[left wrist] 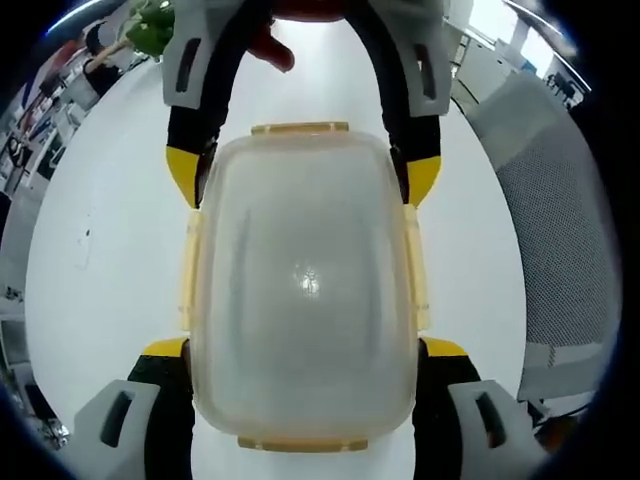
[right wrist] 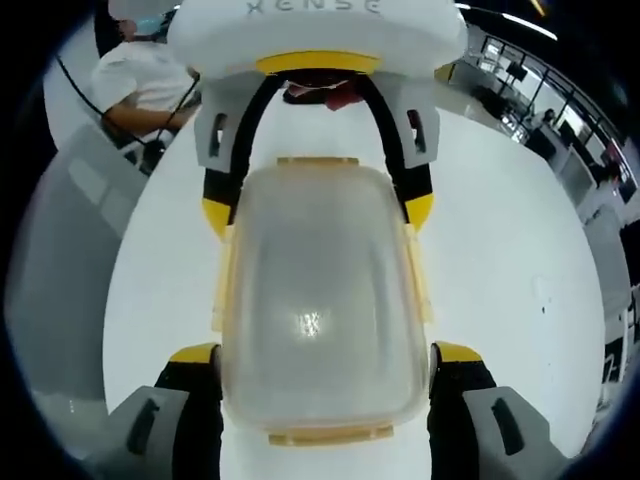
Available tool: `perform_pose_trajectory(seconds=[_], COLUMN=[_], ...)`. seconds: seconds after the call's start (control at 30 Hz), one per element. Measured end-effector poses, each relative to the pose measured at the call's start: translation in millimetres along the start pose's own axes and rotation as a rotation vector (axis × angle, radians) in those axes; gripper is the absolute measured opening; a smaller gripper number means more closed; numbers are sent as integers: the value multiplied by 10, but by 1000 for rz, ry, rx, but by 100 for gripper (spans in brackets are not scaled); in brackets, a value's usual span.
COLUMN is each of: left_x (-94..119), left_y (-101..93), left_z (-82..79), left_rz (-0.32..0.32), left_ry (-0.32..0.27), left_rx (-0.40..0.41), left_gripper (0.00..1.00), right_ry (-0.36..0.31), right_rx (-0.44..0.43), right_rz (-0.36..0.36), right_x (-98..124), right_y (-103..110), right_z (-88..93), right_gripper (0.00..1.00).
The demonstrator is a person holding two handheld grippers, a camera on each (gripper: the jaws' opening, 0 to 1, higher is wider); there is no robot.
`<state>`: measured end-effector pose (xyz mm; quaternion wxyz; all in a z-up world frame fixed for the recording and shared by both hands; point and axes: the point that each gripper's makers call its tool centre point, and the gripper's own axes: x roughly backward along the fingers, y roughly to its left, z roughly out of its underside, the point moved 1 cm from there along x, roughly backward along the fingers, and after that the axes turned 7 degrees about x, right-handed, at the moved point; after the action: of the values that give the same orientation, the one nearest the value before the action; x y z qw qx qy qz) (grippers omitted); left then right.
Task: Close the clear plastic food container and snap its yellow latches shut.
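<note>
The clear plastic food container (left wrist: pixel 305 290) (right wrist: pixel 325 300) lies on the white table (left wrist: pixel 100 240) with its lid on. Yellow latches run along its long sides (left wrist: pixel 189 270) (right wrist: pixel 222 290) and its short ends (left wrist: pixel 300 128) (right wrist: pixel 318 160); whether they are snapped down is unclear. My left gripper (left wrist: pixel 305 348) (right wrist: pixel 318 212) grips one end, its yellow-tipped jaws against both side walls. From the opposite end my right gripper (right wrist: pixel 325 352) (left wrist: pixel 303 178) clasps the container the same way. The two grippers face each other across the lid.
A grey mesh chair (left wrist: pixel 560 230) (right wrist: pixel 60 230) stands beside the table. Something green (left wrist: pixel 150 30) and a red object (left wrist: pixel 275 45) (right wrist: pixel 325 95) lie at the table's far side. A person in white (right wrist: pixel 140 80) sits behind the table.
</note>
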<state>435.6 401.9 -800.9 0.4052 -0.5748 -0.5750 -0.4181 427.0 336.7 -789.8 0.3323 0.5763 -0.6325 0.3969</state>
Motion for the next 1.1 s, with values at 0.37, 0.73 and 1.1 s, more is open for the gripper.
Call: perform_pose_trajectory(seconds=[0.37,0.73,1.1], left_x=[124,285,364], left_y=[42,83,116], left_z=[-144,-248,-297], left_rz=[16,-40,-116], left_ry=[-292,-593,-698], left_rx=[188,361,390], left_gripper=[98,99,87], right_ry=[-200,-467,-587], right_rx=[-123,-296,-428], right_rz=[61,170,356], right_x=[73,202,396], right_y=[-21,-42,-190], right_z=[-84,-213,-201], right_gripper=[84,83,78])
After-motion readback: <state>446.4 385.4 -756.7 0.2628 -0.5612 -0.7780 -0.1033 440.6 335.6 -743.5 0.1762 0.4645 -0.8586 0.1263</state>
